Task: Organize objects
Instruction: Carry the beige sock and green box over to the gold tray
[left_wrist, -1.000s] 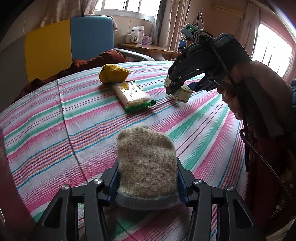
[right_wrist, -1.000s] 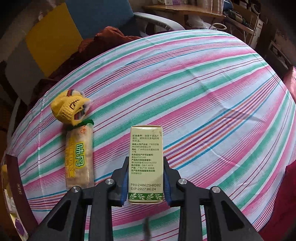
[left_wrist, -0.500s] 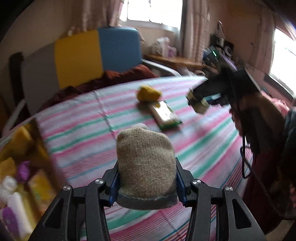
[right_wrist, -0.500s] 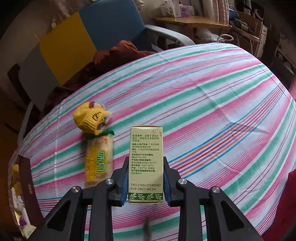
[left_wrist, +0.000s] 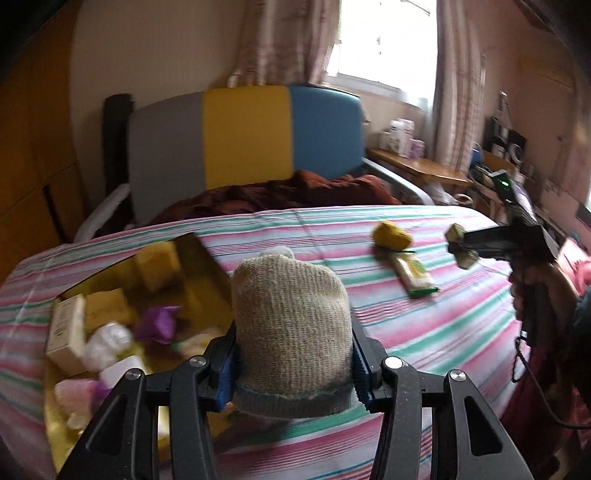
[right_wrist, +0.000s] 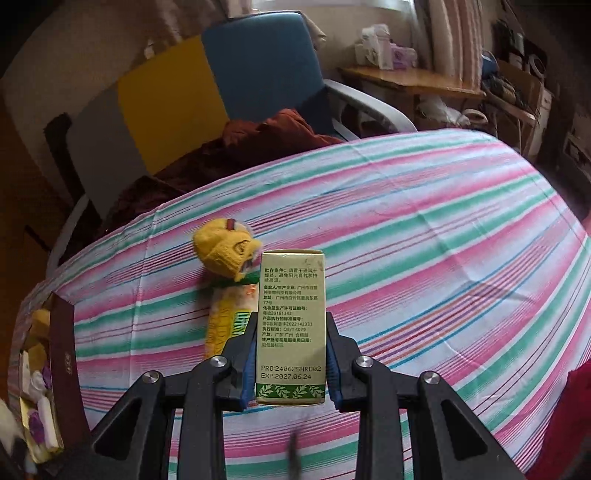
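Broadly, a striped cloth of pink, green and white covers the surface, with a grey, yellow and blue chair behind it and a dark red garment heaped on the seat. At the left edge sits an open box with a gold lining, blurred, holding a jumble of small packets and bottles. The left gripper hangs over the box's near right side, its fingers closed on a rolled beige sock. The right gripper is held above the cloth, well apart from the box, its fingers clamped on a pale green carton printed with text, standing upright. On the cloth lie a snack packet and, touching its far end, a yellow knitted bundle.
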